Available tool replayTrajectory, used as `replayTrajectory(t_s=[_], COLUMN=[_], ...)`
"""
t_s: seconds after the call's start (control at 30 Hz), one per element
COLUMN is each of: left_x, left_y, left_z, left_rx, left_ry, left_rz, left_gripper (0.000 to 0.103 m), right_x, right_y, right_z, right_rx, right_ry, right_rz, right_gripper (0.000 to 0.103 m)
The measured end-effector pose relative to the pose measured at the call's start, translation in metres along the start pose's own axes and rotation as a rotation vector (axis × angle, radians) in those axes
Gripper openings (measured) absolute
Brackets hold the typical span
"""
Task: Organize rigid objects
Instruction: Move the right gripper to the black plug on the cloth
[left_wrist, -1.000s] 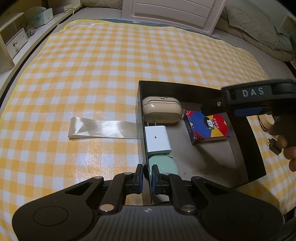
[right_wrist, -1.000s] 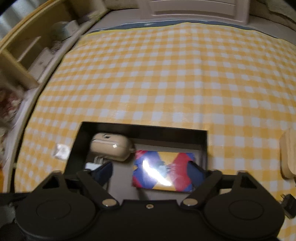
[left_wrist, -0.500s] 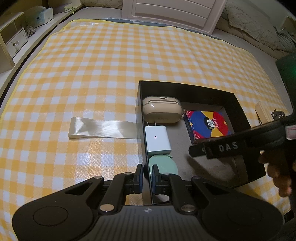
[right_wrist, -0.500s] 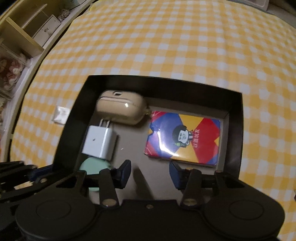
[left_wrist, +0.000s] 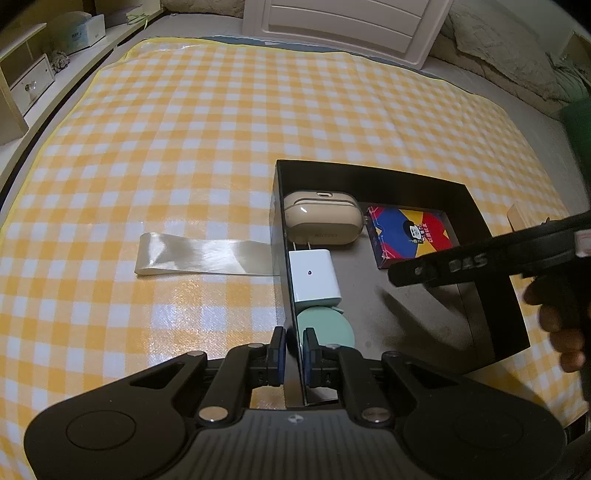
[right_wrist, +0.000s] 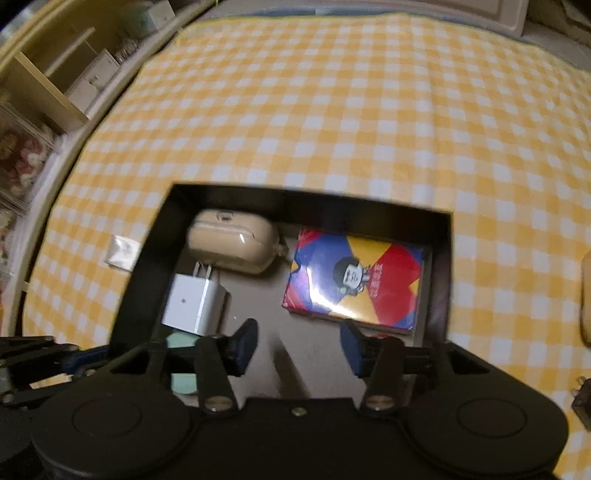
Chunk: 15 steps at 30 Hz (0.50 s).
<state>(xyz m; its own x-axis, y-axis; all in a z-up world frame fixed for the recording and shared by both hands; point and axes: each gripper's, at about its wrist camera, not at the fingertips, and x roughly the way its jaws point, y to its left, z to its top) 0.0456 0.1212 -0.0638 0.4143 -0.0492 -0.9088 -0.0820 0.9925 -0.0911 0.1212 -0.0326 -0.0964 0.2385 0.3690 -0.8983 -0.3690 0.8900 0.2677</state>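
The left gripper (left_wrist: 293, 349) pinches the stiff thin wall of the black box (left_wrist: 491, 254) at lower centre, while the right gripper (right_wrist: 299, 345), spread wide and empty, hovers over the glossy, probably slippery card pack (right_wrist: 354, 282), best taken across its short edges.

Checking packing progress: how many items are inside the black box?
4: beige case in the far-left corner, white charger just nearer, green disc nearest by the left wall, colorful card box at the far right. Nothing appears hidden.

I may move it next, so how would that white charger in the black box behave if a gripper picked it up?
The white charger looks like a rigid plastic block, so it should not flex. Its smooth glossy sides could slip between pads. Lying flat in the black box with its prongs toward the beige case, it probably won't roll.
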Motion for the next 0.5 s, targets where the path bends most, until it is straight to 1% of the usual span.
replayTrajectory(t_s=[0.07, 0.17, 0.23, 0.37, 0.43, 0.5], left_x=[0.0, 0.0, 0.0, 0.0, 0.0, 0.0], left_y=[0.0, 0.0, 0.001, 0.0, 0.0, 0.0], left_z=[0.0, 0.0, 0.0, 0.0, 0.0, 0.0], left_rx=[0.001, -0.001, 0.001, 0.003, 0.004, 0.007], left_ry=[0.0, 0.0, -0.001, -0.003, -0.003, -0.004], left_rz=[0.0, 0.001, 0.002, 0.005, 0.006, 0.009], left_gripper=[0.01, 0.01, 0.01, 0.01, 0.009, 0.009], right_x=[-0.015, -0.033, -0.045, -0.066, -0.074, -0.08], right_y=[0.0, -0.005, -0.007, -0.01, -0.01, -0.011], right_z=[0.002, 0.001, 0.0, -0.004, -0.006, -0.008], right_rx=[-0.004, -0.005, -0.016, -0.052, -0.06, -0.07], right_ry=[-0.034, -0.072, -0.097, -0.154, -0.176, -0.2], right_rz=[0.002, 0.011, 0.009, -0.001, -0.005, -0.002], right_gripper=[0.06, 0.07, 0.08, 0.091, 0.099, 0.102])
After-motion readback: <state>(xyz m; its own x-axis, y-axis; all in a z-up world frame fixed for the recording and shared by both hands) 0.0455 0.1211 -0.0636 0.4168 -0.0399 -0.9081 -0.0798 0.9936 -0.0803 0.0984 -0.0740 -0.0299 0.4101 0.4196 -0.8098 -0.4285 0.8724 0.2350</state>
